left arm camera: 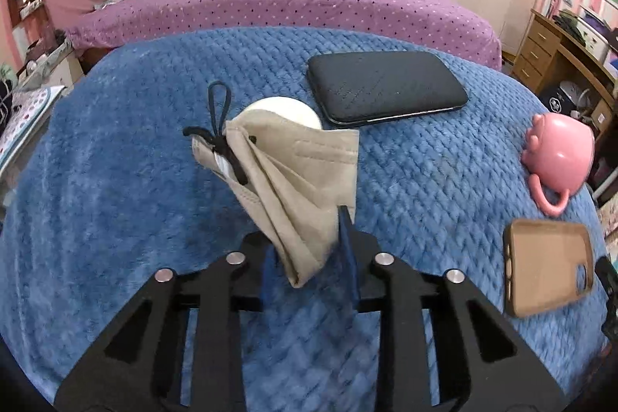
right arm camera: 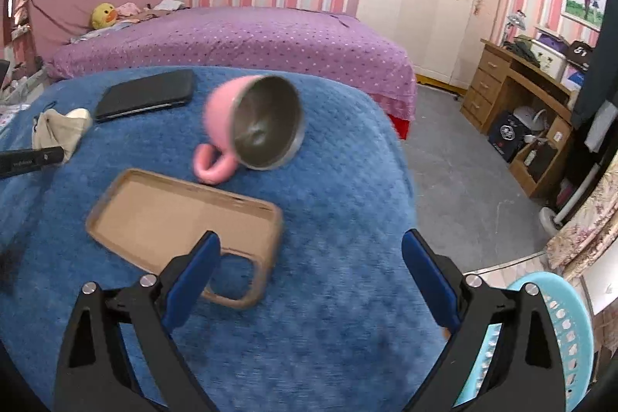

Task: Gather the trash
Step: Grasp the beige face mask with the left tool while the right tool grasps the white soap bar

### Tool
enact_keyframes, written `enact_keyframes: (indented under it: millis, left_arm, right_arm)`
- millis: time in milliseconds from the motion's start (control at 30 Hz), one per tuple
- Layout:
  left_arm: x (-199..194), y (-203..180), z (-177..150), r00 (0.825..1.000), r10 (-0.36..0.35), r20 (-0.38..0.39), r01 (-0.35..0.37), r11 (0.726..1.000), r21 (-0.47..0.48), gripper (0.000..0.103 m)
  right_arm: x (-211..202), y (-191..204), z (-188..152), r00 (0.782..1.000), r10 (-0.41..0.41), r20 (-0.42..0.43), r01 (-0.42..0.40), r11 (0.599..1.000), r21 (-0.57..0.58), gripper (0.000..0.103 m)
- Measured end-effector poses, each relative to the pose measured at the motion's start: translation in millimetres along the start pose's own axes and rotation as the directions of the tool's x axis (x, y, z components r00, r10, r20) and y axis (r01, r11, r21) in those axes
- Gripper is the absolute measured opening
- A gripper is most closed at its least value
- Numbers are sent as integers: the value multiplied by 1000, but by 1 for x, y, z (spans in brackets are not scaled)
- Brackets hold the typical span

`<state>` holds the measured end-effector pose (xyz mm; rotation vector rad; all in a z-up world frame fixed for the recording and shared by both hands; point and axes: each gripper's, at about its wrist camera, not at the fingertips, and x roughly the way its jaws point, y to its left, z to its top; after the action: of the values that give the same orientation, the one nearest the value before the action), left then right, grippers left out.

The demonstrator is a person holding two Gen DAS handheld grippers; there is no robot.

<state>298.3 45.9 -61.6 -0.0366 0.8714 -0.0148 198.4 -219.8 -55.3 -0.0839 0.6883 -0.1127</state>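
Note:
My left gripper (left arm camera: 309, 250) is shut on a crumpled beige face mask (left arm camera: 293, 172) with black ear loops and holds it up off the blue blanket (left arm camera: 116, 188). A white round object (left arm camera: 286, 111) lies just behind the mask. The mask also shows at the far left of the right wrist view (right arm camera: 58, 132), with the left gripper's black finger below it. My right gripper (right arm camera: 309, 269) is open and empty above the blanket (right arm camera: 328, 180), its left finger over the corner of a tan phone case (right arm camera: 174, 215).
A black phone (left arm camera: 386, 87) lies at the back, also in the right wrist view (right arm camera: 146, 93). A pink mug (right arm camera: 251, 122) lies on its side (left arm camera: 556, 157). The tan case (left arm camera: 548, 265) is at the right. A light blue basket (right arm camera: 556, 334) stands off the blanket's right edge. A purple bed (right arm camera: 231, 37) is behind.

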Motion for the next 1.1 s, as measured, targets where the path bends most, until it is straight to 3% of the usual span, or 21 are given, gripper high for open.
enact_keyframes:
  millis: [100,267,533,667,800,1100]
  left_arm:
    - [-17,18,0,999,34,37,-35,999,9,23]
    - [-41,65,2,996,47,82,-42,997,-60,23]
    - [-47,138,-5,979,183,91,-173,978,-113,23]
    - [-46,173,-9,966,247,74,-231,957,-173,23]
    - [-46,191,-10,961,267,67,-245,941,-233,23]
    - [-40,202,-10,956,289,43,-268,926,-265,23]
  right_arm:
    - [-6,26,11,999,46,8,-46,999,-20,93]
    - [-11,89,36,993,97,63,-92,992,-82,93]
    - [9,205,66,980,183,76,-157,953,-260,97]
    - [30,243,73,973,229,24,-211,929,-305,97]
    - [55,264,84,956,292,-39,-292,919,-265,97]
    - [98,296,92,938,316,-142,-343,904,-255,96]
